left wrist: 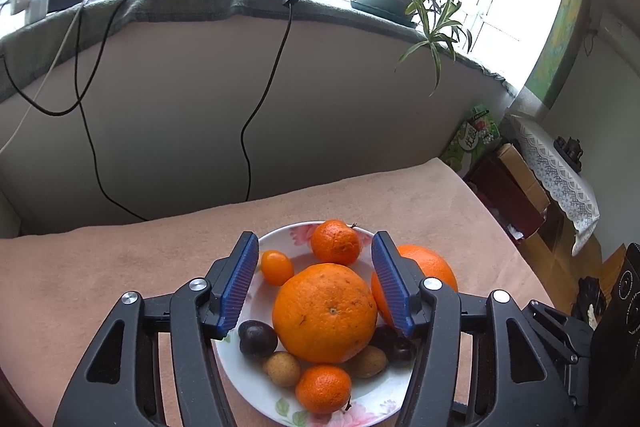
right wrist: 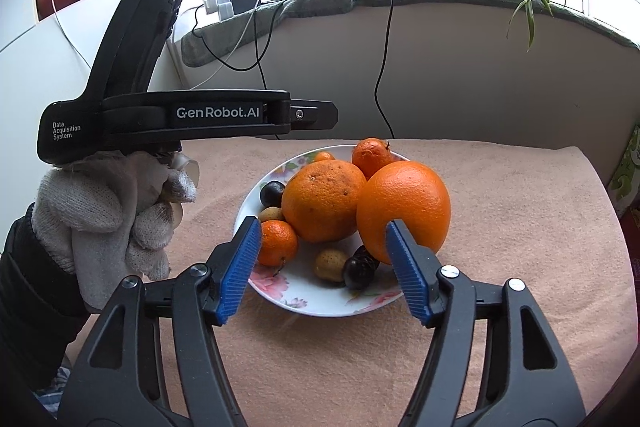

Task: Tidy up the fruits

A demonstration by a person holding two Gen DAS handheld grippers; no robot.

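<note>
Left gripper (left wrist: 314, 277): I see my blue pads spread apart over the plate, gripping nothing; the big orange (left wrist: 325, 313) sits below, between them, untouched.
Right gripper (right wrist: 323, 259): my jaws stand apart and hold nothing, hovering at the near rim of the plate.
Fruits: all piled on the floral plate (right wrist: 320, 301) on the peach cloth (right wrist: 520, 247): two big oranges, small mandarins, dark plums, brown longan-like ones.
Writing: on the left gripper's body I read "GenRobot.AI" (right wrist: 218, 112) and "Data Acquisition System" (right wrist: 66, 131).
Left hand (right wrist: 108, 211): white knit glove, under that gripper.
Green package (left wrist: 474, 139): its print is too blurred for me to read.
</note>
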